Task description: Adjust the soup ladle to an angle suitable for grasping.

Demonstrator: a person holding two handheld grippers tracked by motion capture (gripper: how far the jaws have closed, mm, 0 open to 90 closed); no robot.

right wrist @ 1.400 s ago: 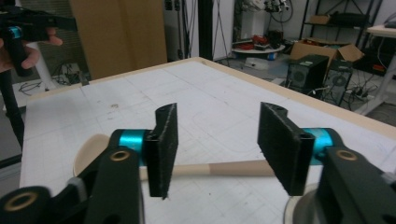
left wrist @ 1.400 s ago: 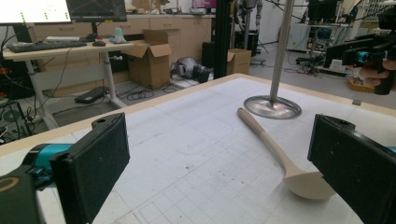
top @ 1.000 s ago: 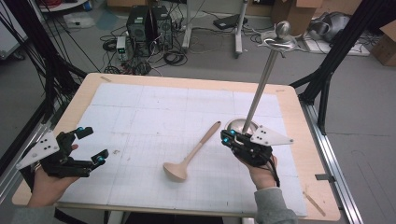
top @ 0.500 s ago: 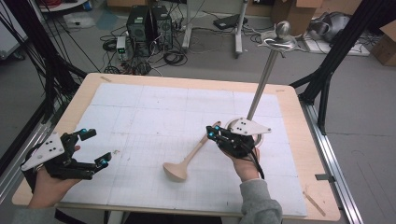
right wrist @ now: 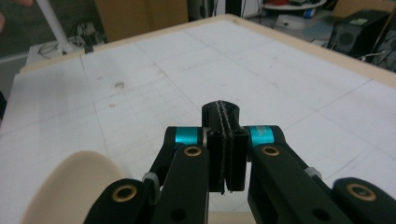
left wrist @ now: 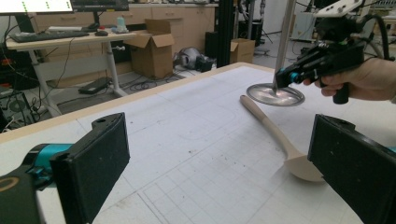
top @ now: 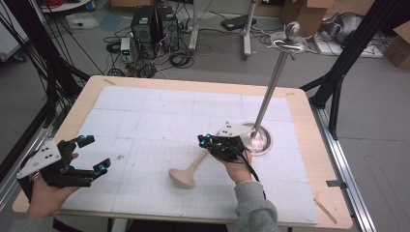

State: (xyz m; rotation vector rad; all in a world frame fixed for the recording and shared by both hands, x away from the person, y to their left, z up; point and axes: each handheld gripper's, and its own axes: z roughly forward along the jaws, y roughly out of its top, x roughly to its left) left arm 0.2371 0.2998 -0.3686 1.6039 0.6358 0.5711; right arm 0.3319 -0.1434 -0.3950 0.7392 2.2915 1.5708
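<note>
Your right gripper (top: pixel 209 141) hovers over the handle end of the pale beige long-handled wooden spoon (top: pixel 189 170), its fingers (right wrist: pixel 224 149) clenched flat together with nothing between them. Pressed shut like that they can only nudge the handle, so you will probably need to spread them before any grasp. The spoon lies flat on the white gridded table (top: pixel 159 116), its bowl towards your edge and its handle running up and away to the round mirrored base of the tall steel pole stand (top: pixel 261 137). In the left gripper view the handle tip stops just short of that base, so it is near but apart.

Your left gripper (top: pixel 92 154) waits well to the left of the spoon near the table's front corner, its fingers (left wrist: pixel 93 163) released and standing wide, holding nothing. Parked there it is out of the working hand's way and ready to come in.

Left of the spoon the mat lies open, good room for sliding or lifting. To the right the stand's base and leaning pole crowd the handle, so I judge a lift should draw away from them. The spoon's bowl sits nearer your edge than the far one, yet with mat to spare.
</note>
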